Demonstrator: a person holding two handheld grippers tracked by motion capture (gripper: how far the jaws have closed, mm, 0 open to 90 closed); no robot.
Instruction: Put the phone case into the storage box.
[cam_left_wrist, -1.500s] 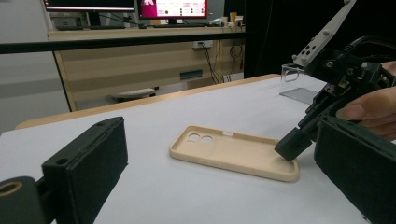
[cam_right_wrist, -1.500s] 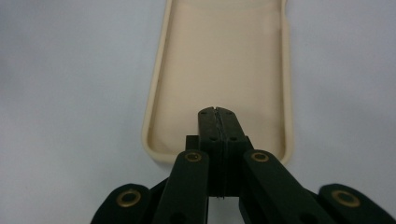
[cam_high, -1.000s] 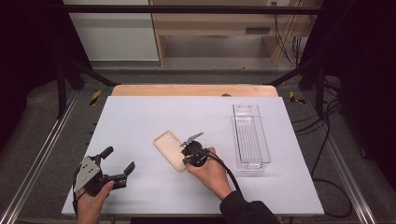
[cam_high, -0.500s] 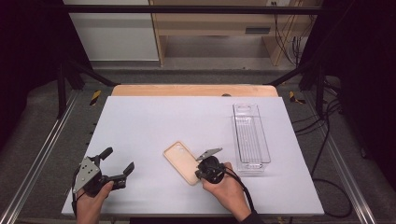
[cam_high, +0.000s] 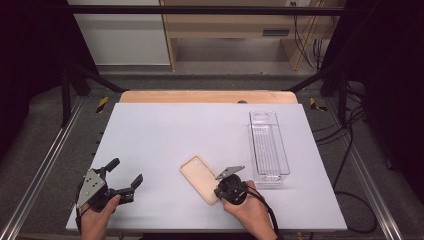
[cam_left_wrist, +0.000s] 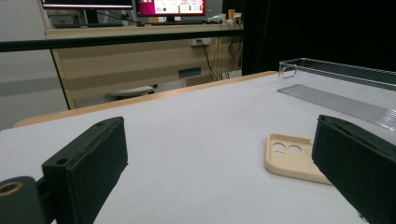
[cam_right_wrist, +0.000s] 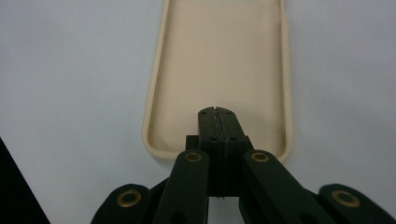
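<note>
A white worktop (cam_high: 165, 135) with a strip of bare wood along its far edge. On its right side lies a long, clear plastic tray (cam_high: 269, 145) with a ribbed floor, its length running away from the viewer. Beyond the worktop stand pale wooden furniture (cam_high: 235, 25) and monitors (cam_left_wrist: 170, 7). Cables (cam_high: 345, 165) trail over the grey floor on the right.

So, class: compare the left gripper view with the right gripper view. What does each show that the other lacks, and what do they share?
Left gripper view alone: the clear plastic tray, the phone case's camera cut-outs, and the left gripper with jaws wide open. Right gripper view alone: the right gripper with jaws shut together over the case's hollow inside. Both share the beige phone case and the white table.
</note>
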